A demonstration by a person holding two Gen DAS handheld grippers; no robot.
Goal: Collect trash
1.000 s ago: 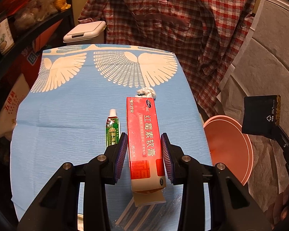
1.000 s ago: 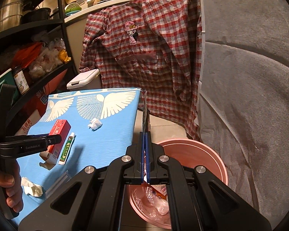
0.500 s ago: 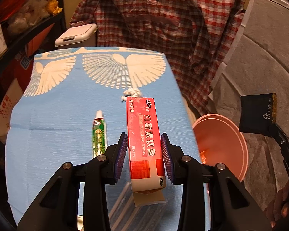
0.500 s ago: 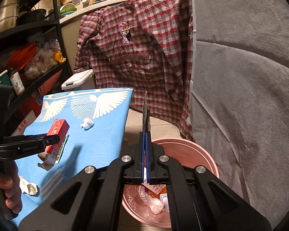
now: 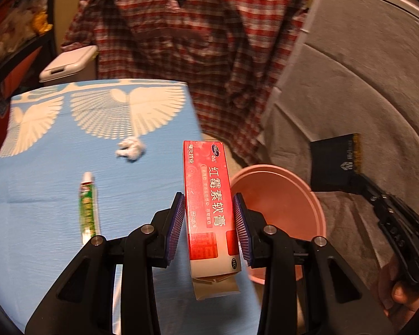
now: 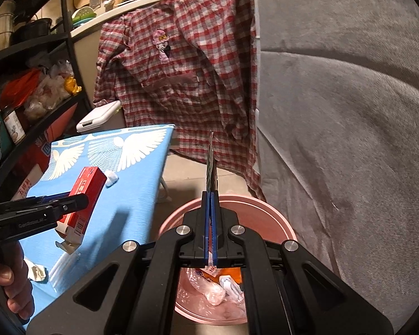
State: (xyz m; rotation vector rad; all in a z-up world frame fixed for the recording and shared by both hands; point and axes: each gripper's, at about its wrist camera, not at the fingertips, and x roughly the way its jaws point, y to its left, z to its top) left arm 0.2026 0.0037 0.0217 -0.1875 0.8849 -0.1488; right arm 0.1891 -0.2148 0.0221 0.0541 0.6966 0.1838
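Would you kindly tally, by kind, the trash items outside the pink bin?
Red cardboard box: 1
Green ointment tube: 1
White crumpled tissue wads: 2
Flat black foil packet: 1
Total: 5

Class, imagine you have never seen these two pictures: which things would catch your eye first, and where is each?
The bright red box stands out first, clamped in the left gripper above the right edge of the blue winged cloth. Next comes the pink bin on the floor beside the table, with trash already inside. Above it, the right gripper is shut on a thin dark packet.
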